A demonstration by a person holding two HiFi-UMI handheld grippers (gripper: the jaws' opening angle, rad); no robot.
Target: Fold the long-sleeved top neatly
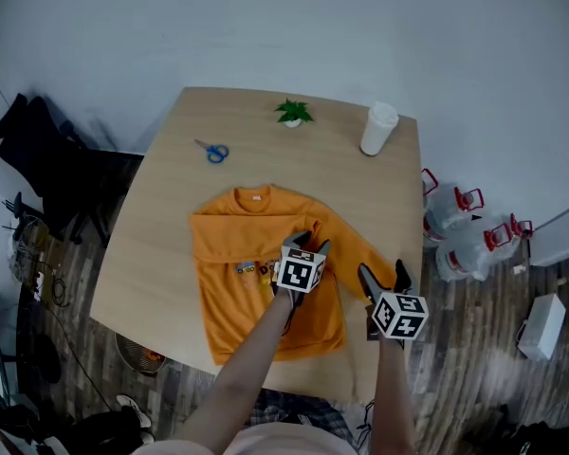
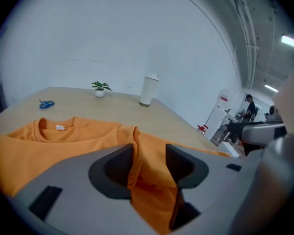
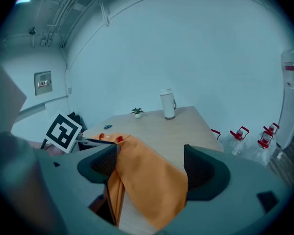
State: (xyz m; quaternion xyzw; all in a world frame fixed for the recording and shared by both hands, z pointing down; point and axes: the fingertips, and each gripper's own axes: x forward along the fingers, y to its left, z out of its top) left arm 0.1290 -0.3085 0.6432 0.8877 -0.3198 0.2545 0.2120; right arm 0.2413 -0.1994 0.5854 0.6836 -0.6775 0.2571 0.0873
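1. Spread flat on the wooden table (image 1: 161, 254), directly beneath and just ahead of both hand-held grippers: an orange long-sleeved top (image 1: 251, 297), collar on the far side.
2. Left gripper (image 1: 312, 242): jaws parted, with a raised fold of the top's fabric standing between the pads, seemingly not pinched.
3. Right gripper (image 1: 383, 273): jaws wide apart, astride the top's sleeve (image 3: 152, 180), cloth resting only against the pad nearer the left gripper.
4. Likely step in hand: bringing that sleeve in across the body.
5. Next, probably: closing the right jaws on the sleeve, lifting slightly, then laying it straight toward the left gripper without dragging the body askew.
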